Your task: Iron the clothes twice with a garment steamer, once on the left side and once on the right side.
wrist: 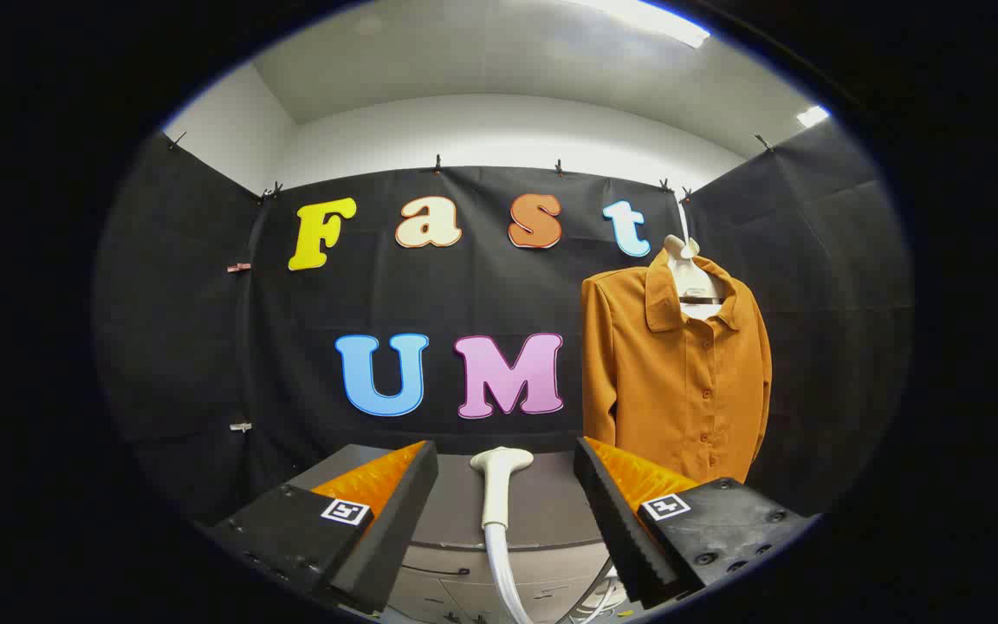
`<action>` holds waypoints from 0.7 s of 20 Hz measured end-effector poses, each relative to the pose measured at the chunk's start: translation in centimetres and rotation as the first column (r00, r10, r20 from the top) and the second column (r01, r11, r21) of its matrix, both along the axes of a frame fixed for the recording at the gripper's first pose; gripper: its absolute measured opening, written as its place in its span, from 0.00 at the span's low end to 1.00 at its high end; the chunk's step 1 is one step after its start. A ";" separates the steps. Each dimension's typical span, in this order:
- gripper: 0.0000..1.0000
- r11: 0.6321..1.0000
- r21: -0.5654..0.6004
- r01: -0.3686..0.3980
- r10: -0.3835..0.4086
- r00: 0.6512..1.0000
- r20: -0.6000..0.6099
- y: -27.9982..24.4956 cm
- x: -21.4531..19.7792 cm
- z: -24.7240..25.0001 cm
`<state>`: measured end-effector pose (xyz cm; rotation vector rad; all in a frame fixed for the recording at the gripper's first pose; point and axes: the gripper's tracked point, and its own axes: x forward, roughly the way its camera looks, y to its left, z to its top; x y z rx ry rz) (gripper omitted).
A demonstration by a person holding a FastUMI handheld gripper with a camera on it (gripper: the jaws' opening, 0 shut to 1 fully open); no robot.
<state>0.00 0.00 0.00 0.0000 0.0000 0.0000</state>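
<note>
The fingers (506,511) are seen spread wide apart with nothing gripped, the left finger (386,511) standing on one side of a broad gap and the right finger (620,511) on the other. In that gap, a little ahead of the tips and touched by neither, the garment steamer head (496,485) is found upright, its long axis running up and down: the flared nozzle is uppermost, the handle falls straight below it, and a pale hose (503,581) trails off from the handle's lower end. The handle is therefore judged to lie straight ahead and squarely across the closing line of the fingers, so that a short advance is likely all that is called for before they are brought together on it. The steamer appears to be propped at the front of a grey table (542,511), under which drawer fronts (447,581) can be made out. Further right, beyond the right finger and well apart from the steamer, an orange-brown shirt (677,373) is hung on a white hanger (690,277) against the dark booth wall, buttoned front turned this way. Nothing is seen standing between the fingers and the handle; the hose is judged the one thing that might drag.
</note>
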 end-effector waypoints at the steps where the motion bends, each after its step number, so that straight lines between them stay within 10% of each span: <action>1: 0.98 1.000 -0.001 -0.001 0.001 1.000 0.000 0.0 0.0 -0.1; 14: 0.98 1.000 -0.002 -0.006 0.006 1.000 0.000 0.3 0.0 -0.1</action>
